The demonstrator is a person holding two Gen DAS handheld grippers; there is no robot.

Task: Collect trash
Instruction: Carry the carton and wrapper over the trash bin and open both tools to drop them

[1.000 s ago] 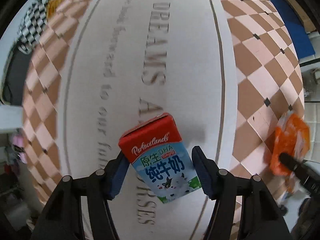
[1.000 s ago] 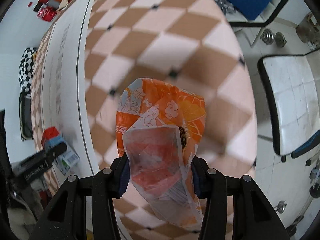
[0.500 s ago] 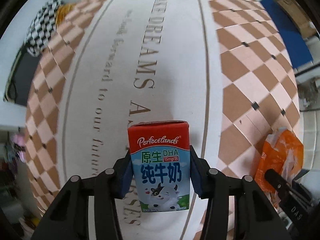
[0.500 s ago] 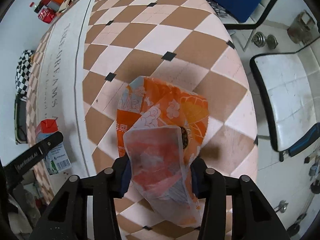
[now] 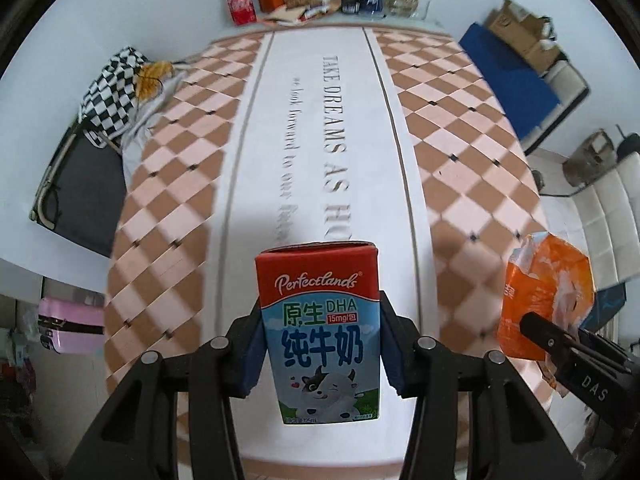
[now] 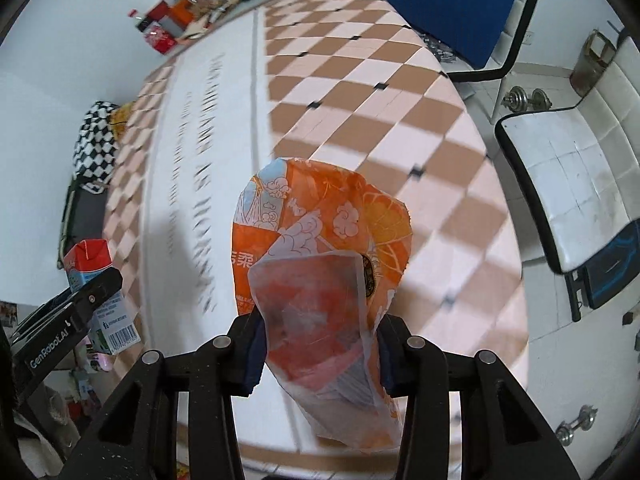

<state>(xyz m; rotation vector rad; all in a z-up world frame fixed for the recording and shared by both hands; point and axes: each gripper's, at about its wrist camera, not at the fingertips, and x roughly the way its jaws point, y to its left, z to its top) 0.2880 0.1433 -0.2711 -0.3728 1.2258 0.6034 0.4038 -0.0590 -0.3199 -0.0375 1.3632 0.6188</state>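
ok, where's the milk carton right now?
Left wrist view, bottom centre: milk carton clamped upright in the left gripper, above the tablecloth's white strip.

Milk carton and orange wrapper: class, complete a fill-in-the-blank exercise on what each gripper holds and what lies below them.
1. The left gripper is shut on a milk carton whose top band is coloured ____.
2. The right gripper is shut on a crumpled wrapper that is mainly ____.
3. The tablecloth has a white middle strip with ____ printed on it.
4. The brand on the carton reads ____.

Missing words: red; orange; words; Perfectlands
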